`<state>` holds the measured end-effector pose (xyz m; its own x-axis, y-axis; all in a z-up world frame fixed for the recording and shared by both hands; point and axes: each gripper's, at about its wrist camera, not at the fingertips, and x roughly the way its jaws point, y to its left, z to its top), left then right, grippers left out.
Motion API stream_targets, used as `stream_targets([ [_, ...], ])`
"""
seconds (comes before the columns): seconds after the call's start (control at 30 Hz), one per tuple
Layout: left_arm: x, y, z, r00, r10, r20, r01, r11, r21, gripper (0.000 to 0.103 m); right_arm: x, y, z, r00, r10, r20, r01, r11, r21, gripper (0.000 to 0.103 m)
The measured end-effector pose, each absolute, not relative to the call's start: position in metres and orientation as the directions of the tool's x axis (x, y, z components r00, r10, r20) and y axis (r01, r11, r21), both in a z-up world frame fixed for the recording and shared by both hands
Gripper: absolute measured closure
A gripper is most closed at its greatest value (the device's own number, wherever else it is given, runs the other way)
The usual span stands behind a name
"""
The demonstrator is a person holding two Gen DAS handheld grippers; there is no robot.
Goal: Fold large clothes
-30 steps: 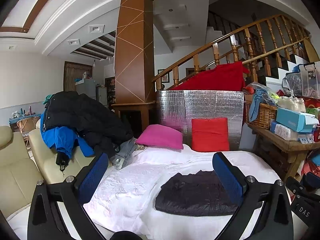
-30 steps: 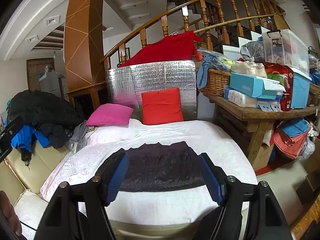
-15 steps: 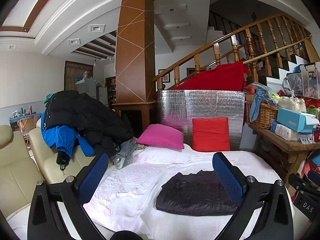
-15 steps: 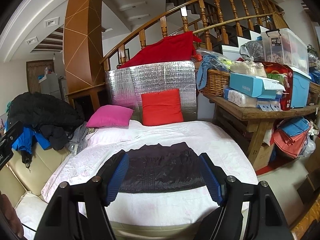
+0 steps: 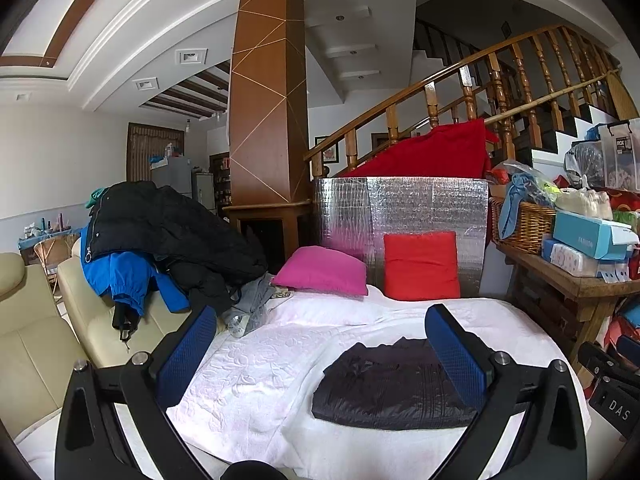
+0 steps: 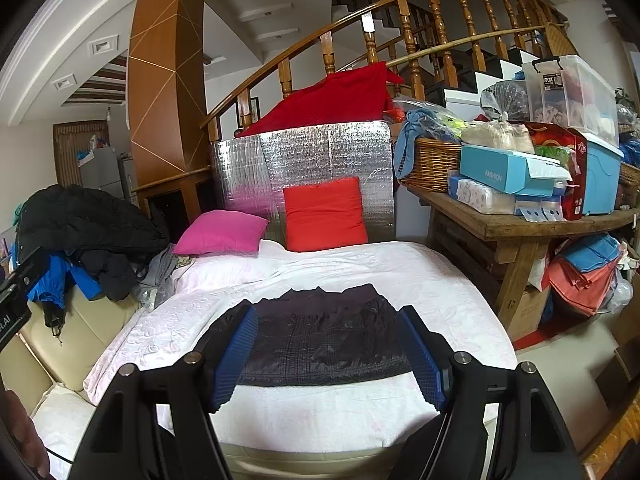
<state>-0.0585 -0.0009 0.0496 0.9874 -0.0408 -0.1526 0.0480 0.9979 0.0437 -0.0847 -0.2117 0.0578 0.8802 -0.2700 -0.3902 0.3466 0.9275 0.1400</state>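
Far left: cream sofa (image 5: 36, 344) heaped w/ black & blue coats (image 5: 160, 236), unfolded, well apart from work area. Left hand-held gripper (image 5: 320, 344) spread wide, nothing btwn blue pads (image 5: 188, 348), hovering above white bedspread (image 5: 256, 372). Centre: dark jacket (image 6: 324, 340) folded into flat rectangle, lying near front edge of bed, no loose sleeve visible. Right hand-held gripper (image 6: 328, 348) likewise spread, empty, pads framing the jacket from above w/o touching. Behind: pink cushion (image 6: 222, 232) & red cushion (image 6: 324, 214) propped against silver foil panel (image 6: 304, 160). Right: wooden desk (image 6: 520, 228) crowded w/ wicker basket (image 6: 432, 164), boxes, plastic bin. No change vs. a second ago – same jacket position, same spread on both tools, neither shifted. Reads as a pause after a finished fold: this garment probably done, coat pile at left likely next, tho nothing yet reaching that way.
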Motion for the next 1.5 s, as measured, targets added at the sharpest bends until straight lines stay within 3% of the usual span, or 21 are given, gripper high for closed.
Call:
stream_targets([
  [1.5, -0.050, -0.005, 0.043, 0.982, -0.047, -0.181, 0.059, 0.997, 0.059, 0.000, -0.067, -0.210, 0.056, 0.868, -0.276, -0.412, 0.349, 0.931, 0.111, 0.028],
])
